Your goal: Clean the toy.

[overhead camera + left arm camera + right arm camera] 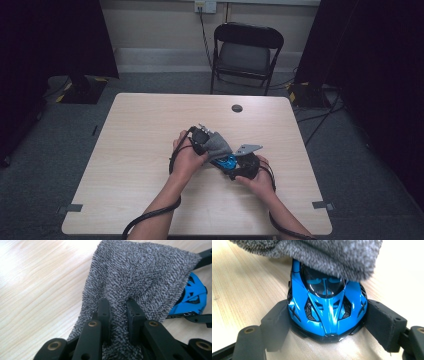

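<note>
Cloth (140,275) (grey terry) drapes over the blue toy car (327,307), pinched tight by the left gripper (117,312); right gripper (327,325) clamps the car's sides on the table (140,150).

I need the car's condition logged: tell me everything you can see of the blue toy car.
The car is a glossy blue toy sports car with dark windows and black vents, plastic by the look. It sits on the table, clamped at its sides by the right gripper. A grey cloth, held by the left gripper, covers its far end.
</note>
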A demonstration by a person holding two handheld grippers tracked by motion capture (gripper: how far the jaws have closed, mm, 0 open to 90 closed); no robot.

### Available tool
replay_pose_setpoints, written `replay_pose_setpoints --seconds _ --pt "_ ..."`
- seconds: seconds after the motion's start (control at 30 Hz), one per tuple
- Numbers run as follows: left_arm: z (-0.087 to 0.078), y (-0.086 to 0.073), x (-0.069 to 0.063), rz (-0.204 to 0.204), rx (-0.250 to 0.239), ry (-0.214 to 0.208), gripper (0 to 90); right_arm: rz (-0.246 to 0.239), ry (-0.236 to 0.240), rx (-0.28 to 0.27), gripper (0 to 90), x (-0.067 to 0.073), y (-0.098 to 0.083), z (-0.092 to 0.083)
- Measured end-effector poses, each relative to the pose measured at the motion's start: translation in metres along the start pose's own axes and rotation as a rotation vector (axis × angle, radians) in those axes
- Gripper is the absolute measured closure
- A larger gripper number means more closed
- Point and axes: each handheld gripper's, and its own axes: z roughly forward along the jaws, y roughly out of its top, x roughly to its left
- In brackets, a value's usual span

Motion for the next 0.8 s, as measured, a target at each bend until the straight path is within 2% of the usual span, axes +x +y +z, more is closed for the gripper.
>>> replay_pose_setpoints --seconds 0.33,0.8 --pt "-0.001 -0.003 0.013 -0.033 0.009 0.022 76.5 0.000 0.000 0.000 23.5 0.000 0.000 0.000" --pt "0.003 -0.019 0.041 -0.120 0.036 0.029 76.6 0.000 0.000 0.000 23.5 0.000 0.000 0.000"
